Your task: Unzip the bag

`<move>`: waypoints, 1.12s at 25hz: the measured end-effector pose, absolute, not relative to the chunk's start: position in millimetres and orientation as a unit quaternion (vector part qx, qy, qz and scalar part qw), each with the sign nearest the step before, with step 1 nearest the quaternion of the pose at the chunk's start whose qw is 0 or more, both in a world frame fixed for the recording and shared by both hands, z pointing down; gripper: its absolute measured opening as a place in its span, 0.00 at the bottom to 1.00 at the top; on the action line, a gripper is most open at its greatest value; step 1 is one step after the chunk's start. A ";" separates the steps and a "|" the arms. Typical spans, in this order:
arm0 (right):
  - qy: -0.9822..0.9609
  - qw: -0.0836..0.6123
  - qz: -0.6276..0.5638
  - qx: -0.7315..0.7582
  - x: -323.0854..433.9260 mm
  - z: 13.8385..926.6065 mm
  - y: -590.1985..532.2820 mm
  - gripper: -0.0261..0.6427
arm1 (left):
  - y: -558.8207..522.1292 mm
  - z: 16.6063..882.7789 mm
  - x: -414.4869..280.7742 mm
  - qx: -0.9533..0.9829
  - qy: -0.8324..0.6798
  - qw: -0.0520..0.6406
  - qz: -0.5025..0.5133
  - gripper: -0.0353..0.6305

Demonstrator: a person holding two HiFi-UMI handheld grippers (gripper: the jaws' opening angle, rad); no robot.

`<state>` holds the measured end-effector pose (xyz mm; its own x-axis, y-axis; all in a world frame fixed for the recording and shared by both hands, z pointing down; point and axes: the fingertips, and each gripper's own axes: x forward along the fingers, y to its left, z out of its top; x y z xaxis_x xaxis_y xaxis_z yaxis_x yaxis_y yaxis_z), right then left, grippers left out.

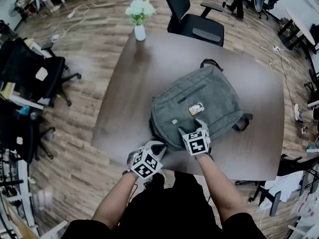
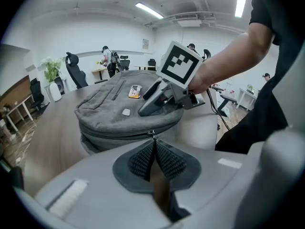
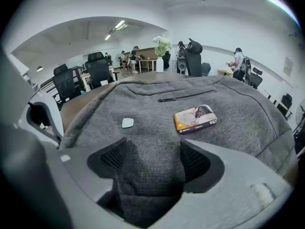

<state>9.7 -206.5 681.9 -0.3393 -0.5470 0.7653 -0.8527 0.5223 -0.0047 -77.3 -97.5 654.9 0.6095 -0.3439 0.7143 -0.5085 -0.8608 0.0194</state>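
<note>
A grey backpack [image 1: 199, 101] lies flat on the brown table [image 1: 149, 68], its closed side zipper facing me. At the bag's near edge, my left gripper [image 1: 154, 146] is shut, its pads [image 2: 164, 159] pinched together on the zipper pull [image 2: 151, 133]. In the right gripper view, my right gripper [image 3: 148, 161] presses on top of the backpack [image 3: 228, 128], clamping a raised fold of grey fabric between its pads. A small orange card [image 3: 195, 119] and a white label [image 3: 127, 122] sit on the bag's top. The right gripper [image 2: 162, 97] also shows in the left gripper view.
A white vase of flowers [image 1: 139, 19] stands at the table's far edge, with a black office chair [image 1: 192, 14] behind it. More chairs [image 1: 35, 68] stand on the wood floor at left. Bag straps [image 1: 244, 122] trail to the right.
</note>
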 end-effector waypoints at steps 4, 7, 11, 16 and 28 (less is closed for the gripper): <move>-0.782 0.362 0.211 0.461 1.3 682.1 -211.0 0.56 | -89.1 658.0 -64.6 0.893 -0.235 0.115 0.367 0.10; -0.776 0.360 0.218 0.469 -5.7 680.1 -214.7 0.56 | -90.0 658.8 -69.6 0.891 -0.240 0.117 0.367 0.10; -0.793 0.364 0.222 0.436 -11.2 676.7 -210.8 0.56 | -92.2 661.5 -77.9 0.890 -0.246 0.118 0.366 0.09; -0.879 0.348 0.123 0.303 -3.6 642.9 -192.8 0.58 | -93.4 662.2 -76.7 0.890 -0.249 0.122 0.361 0.09; -0.798 0.576 -0.176 -0.004 98.0 669.4 -119.0 0.59 | -92.0 664.5 -78.6 0.890 -0.245 0.133 0.362 0.09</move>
<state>98.0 -119.0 669.4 -0.3365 -0.1959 0.9211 0.2095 0.9380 0.2760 -78.6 -92.0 664.5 0.6181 -0.3400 0.7087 -0.5325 -0.8443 0.0595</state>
